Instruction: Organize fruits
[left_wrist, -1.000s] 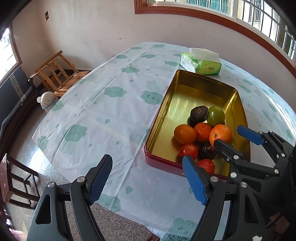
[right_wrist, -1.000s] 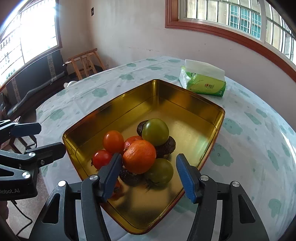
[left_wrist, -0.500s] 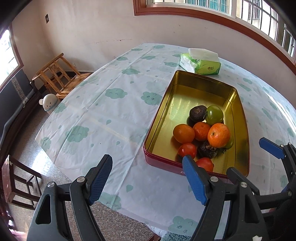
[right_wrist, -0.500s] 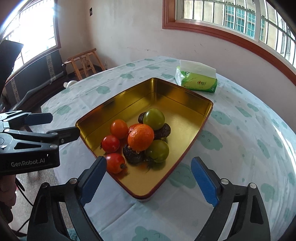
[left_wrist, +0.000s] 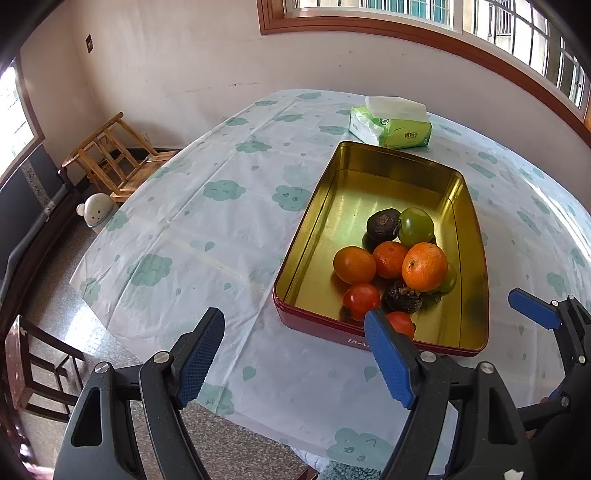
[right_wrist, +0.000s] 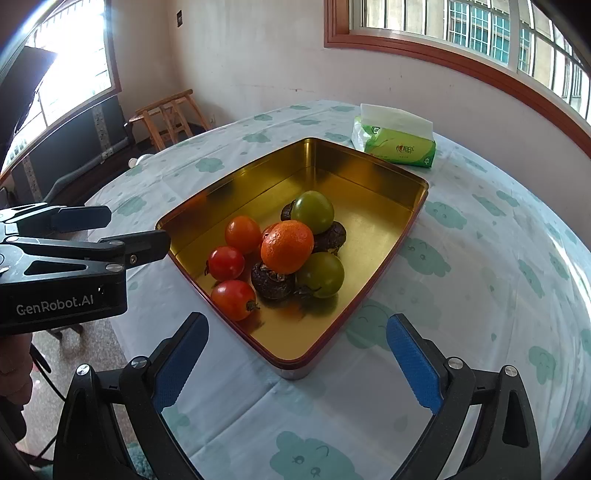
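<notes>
Gold-lined tin tray (right_wrist: 369, 173) sits on the cloud-print desk (right_wrist: 480, 258), fruit heaped at its 6 o'clock end: an orange (right_wrist: 287, 246) on top, 2 green tomatoes, 3 red tomatoes (right_wrist: 233, 300) and dark fruits. Left hand-held gripper (left_wrist: 295, 354) and right hand-held gripper (right_wrist: 295, 362) hover wide open, holding nothing. Tissue pack (right_wrist: 395, 138) lies at 12 o'clock.

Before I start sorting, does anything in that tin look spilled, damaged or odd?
Nothing spilled. The fruits are heaped at one end of the gold tin, with the top orange perched on the pile, so it might roll. Both claws are open and empty.
</notes>
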